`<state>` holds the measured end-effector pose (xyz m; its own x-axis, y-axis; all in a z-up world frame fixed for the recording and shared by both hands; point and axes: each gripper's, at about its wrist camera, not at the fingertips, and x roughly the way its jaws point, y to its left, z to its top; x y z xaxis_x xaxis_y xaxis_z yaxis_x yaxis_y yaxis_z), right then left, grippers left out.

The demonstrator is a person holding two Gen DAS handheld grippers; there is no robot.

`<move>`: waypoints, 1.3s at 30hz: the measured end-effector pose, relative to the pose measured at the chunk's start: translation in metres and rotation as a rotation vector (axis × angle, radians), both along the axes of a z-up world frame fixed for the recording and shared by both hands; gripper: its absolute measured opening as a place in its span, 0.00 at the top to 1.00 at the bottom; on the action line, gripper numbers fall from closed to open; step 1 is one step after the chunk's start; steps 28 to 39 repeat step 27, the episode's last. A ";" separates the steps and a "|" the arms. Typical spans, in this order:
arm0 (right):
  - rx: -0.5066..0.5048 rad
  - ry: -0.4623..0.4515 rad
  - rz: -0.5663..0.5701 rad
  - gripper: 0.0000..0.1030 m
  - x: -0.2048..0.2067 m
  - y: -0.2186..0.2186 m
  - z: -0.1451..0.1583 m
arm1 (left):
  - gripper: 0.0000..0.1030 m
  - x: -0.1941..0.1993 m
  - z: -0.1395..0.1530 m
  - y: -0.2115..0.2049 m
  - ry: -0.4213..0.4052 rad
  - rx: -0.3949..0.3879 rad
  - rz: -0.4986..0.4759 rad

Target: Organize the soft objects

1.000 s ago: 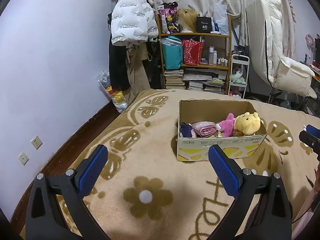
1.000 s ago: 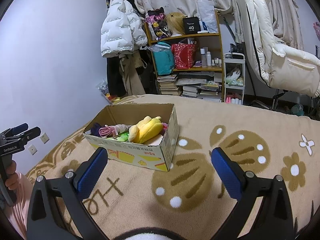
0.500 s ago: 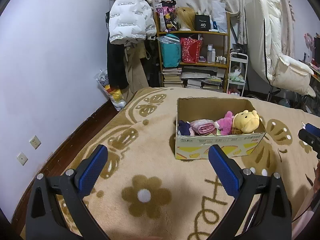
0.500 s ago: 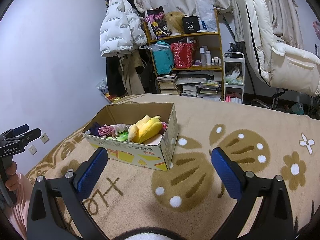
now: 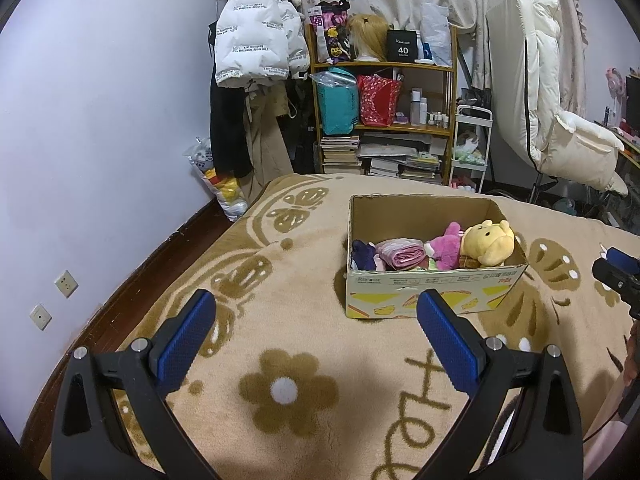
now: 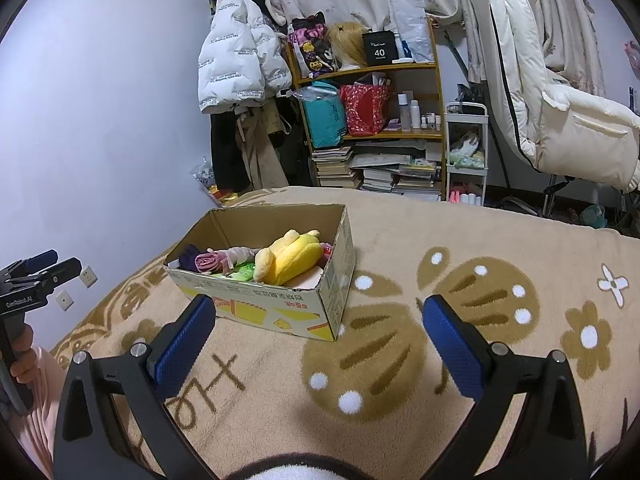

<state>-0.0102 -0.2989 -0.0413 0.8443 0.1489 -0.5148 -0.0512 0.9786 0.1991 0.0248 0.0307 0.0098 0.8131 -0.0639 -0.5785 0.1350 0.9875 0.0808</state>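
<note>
My left gripper: black angular frame arms with triangular cut-outs, silver round screws on each arm. Finger pads bright blue, dimpled texture, rectangular with rounded ends.

My right gripper: same build, black frame, blue textured pads, silver screws near the pad mounts.

From the right wrist view, the left unit's side shows white lettering on black, partly legible. My left hand shows bare skin on the handle, with a pink sleeve below it.
</note>
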 end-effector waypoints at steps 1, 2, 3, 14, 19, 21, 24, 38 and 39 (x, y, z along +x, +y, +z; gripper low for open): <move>-0.002 0.000 -0.001 0.00 0.000 0.000 0.001 | 0.03 0.000 0.000 0.001 0.000 -0.002 -0.002; -0.001 -0.001 -0.001 0.00 0.000 0.000 0.001 | 0.03 0.000 0.000 0.001 -0.001 -0.002 -0.001; 0.000 0.000 0.001 0.00 0.001 0.000 0.001 | 0.03 0.000 0.000 0.001 0.000 -0.001 -0.001; -0.002 0.000 0.001 0.00 0.001 0.000 0.002 | 0.03 0.001 -0.004 -0.002 0.011 0.012 -0.010; 0.000 0.002 -0.002 0.00 0.000 -0.001 0.001 | 0.03 0.001 -0.004 -0.002 0.012 0.011 -0.010; 0.000 0.002 -0.001 0.00 0.000 -0.001 0.001 | 0.03 0.000 -0.004 -0.002 0.011 0.010 -0.010; 0.000 0.003 0.000 0.00 0.000 -0.002 0.001 | 0.03 0.001 -0.004 -0.001 0.012 0.012 -0.011; 0.000 0.002 0.000 0.00 -0.001 -0.002 0.001 | 0.03 0.001 -0.004 -0.001 0.011 0.012 -0.012; 0.000 0.002 0.000 0.00 -0.001 -0.002 0.001 | 0.03 0.001 -0.004 -0.001 0.011 0.012 -0.012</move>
